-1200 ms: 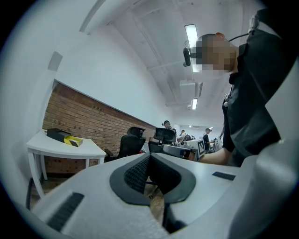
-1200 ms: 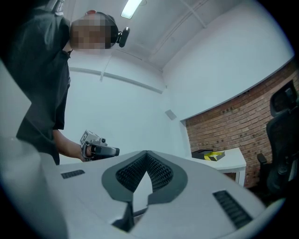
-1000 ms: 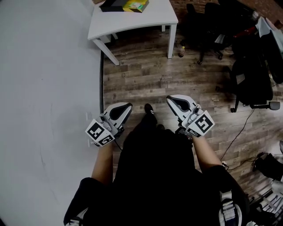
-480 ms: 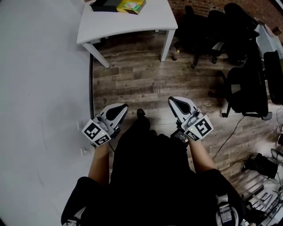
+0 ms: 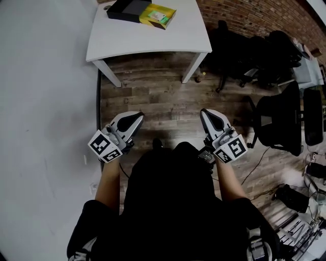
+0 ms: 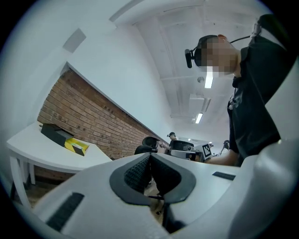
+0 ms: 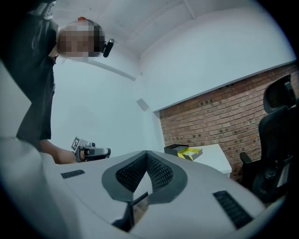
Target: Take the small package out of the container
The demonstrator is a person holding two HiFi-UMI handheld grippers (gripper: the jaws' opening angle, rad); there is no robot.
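Observation:
On the white table (image 5: 147,35) at the far end lie a black box (image 5: 122,8) and, touching its right side, an open yellow carton (image 5: 159,15) with green print inside. Both also show small in the left gripper view, black box (image 6: 55,133) and yellow carton (image 6: 76,146), and in the right gripper view, black box (image 7: 174,149) and yellow carton (image 7: 191,152). My left gripper (image 5: 135,117) and right gripper (image 5: 206,113) hang at waist height over the wooden floor, well short of the table. Both are shut, tips touching, with nothing between them.
Black office chairs (image 5: 277,120) and cables crowd the floor on the right. A brick wall (image 5: 254,15) runs behind the table. A white wall (image 5: 46,127) stands on the left. A small bottle (image 5: 204,74) stands on the floor by the table's right leg.
The table and its two boxes have come further into the head view and closer. Both grippers stay shut at waist height, a little farther apart.

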